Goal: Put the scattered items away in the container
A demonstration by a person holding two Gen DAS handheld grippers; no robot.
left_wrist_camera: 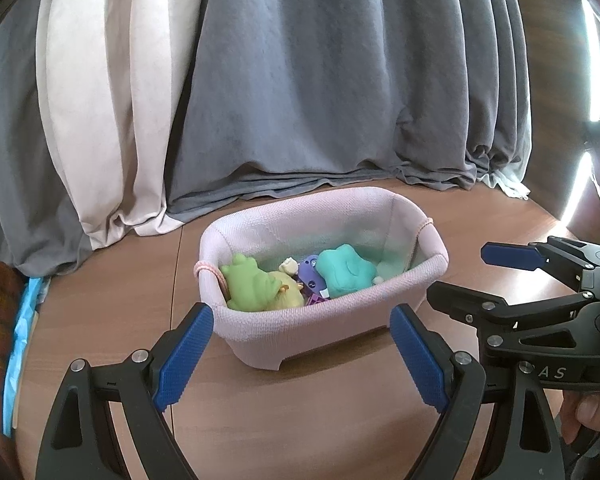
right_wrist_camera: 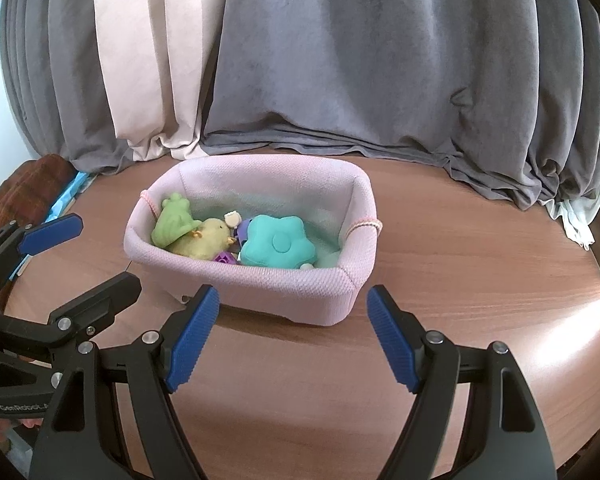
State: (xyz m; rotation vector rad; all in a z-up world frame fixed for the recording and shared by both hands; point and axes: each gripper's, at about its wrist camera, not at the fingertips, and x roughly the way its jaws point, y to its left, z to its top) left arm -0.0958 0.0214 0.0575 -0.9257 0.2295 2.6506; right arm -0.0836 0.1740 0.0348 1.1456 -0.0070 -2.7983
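Grey curtains (right_wrist_camera: 380, 60) back a wooden worktop (right_wrist_camera: 460, 280); toys fill the pink basket (right_wrist_camera: 284, 284), seemingly all gathered, as left gripper (left_wrist_camera: 302, 354) and right gripper (right_wrist_camera: 294, 334) hover released, empty, nothing left to fetch.

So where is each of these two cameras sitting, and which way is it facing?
Left wrist: rides the open left gripper, looking down at the pink basket; right gripper and a hand at the right edge.
Right wrist: rides the open right gripper, same downward look; left gripper at left.
Shared: basket, green frog, teal flower toy, table, curtains.
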